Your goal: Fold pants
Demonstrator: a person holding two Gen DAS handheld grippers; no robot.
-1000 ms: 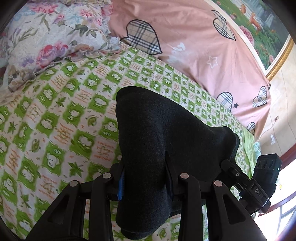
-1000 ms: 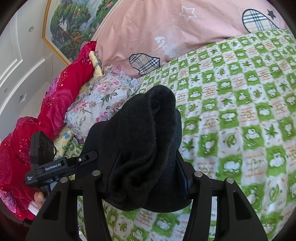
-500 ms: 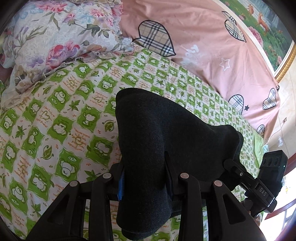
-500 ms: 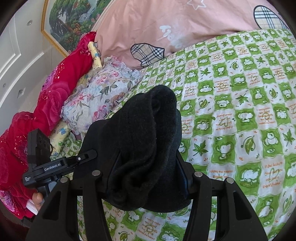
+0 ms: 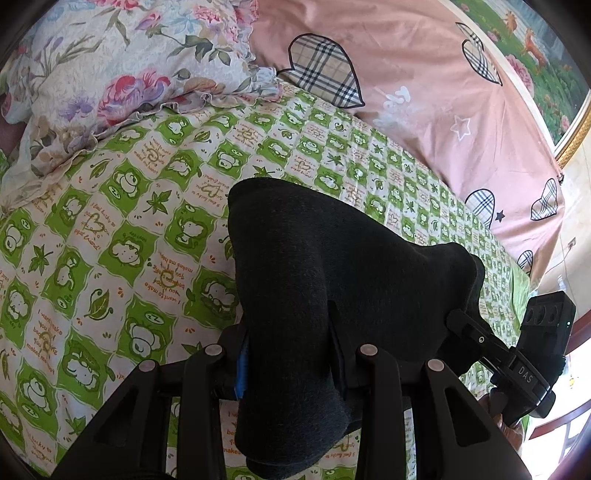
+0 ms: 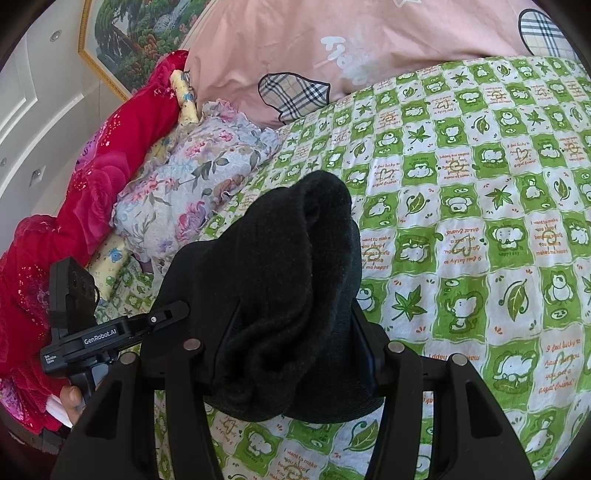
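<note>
The black pants (image 5: 314, 280) hang between my two grippers above the green and white patterned bedsheet (image 5: 110, 229). My left gripper (image 5: 288, 354) is shut on one bunched edge of the pants, and the cloth drapes over its fingers and hides the tips. My right gripper (image 6: 295, 343) is shut on the other bunched edge of the pants (image 6: 295, 266). The cloth stretches across to the other gripper in each view: the right gripper (image 5: 517, 365) shows at the left wrist view's right edge, and the left gripper (image 6: 96, 332) at the right wrist view's left edge.
A floral pillow (image 5: 110, 66) lies at the head of the bed, beside a pink quilt with plaid hearts (image 5: 424, 81). A red blanket (image 6: 85, 184) is piled beyond the pillow. A framed painting (image 6: 140, 33) hangs on the wall.
Both grippers have moved forward and lower over the bed with the pants still held. The sheet pattern looks larger and the pillow and pink quilt nearer.
</note>
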